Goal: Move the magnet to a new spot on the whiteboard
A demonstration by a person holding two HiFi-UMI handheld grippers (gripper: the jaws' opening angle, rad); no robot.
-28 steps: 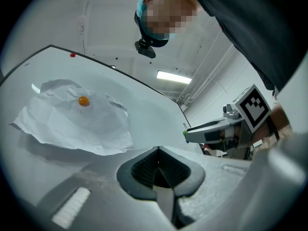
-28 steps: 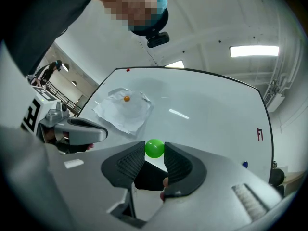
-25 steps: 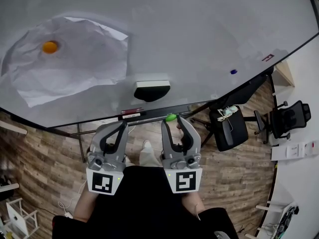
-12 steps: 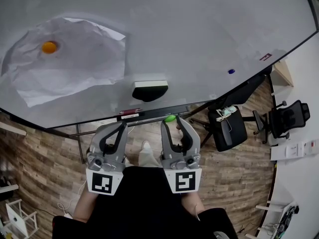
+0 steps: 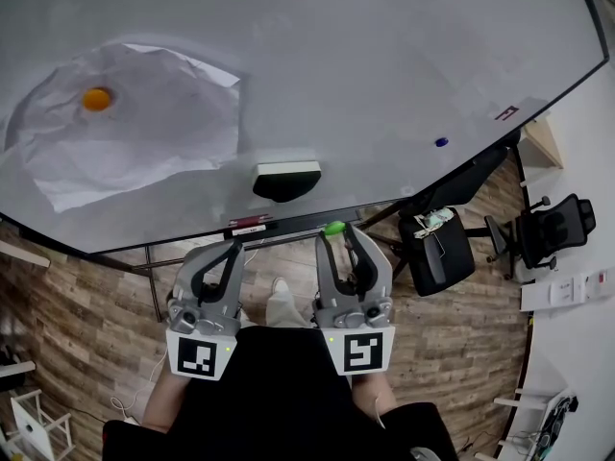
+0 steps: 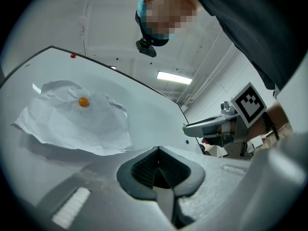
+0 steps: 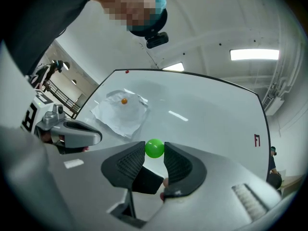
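A small green ball magnet (image 5: 333, 228) (image 7: 154, 148) sits pinched between the tips of my right gripper (image 5: 335, 231) (image 7: 154, 149), held just off the lower edge of the whiteboard (image 5: 384, 65). My left gripper (image 5: 233, 246) (image 6: 158, 150) hovers beside it to the left, shut, with nothing between its jaws. From the left gripper view, the right gripper (image 6: 188, 127) reaches in from the right with the green magnet (image 6: 184, 127) at its tip. An orange magnet (image 5: 96, 98) (image 7: 124, 101) pins a crumpled sheet of paper (image 5: 144, 133) to the board's left part.
A board eraser (image 5: 285, 179) clings to the board just above the grippers. A small blue magnet (image 5: 441, 142) sits on the board's right side. A red marker (image 5: 248, 226) lies on the tray. Two office chairs (image 5: 437, 248) (image 5: 548, 229) stand on the wooden floor at the right.
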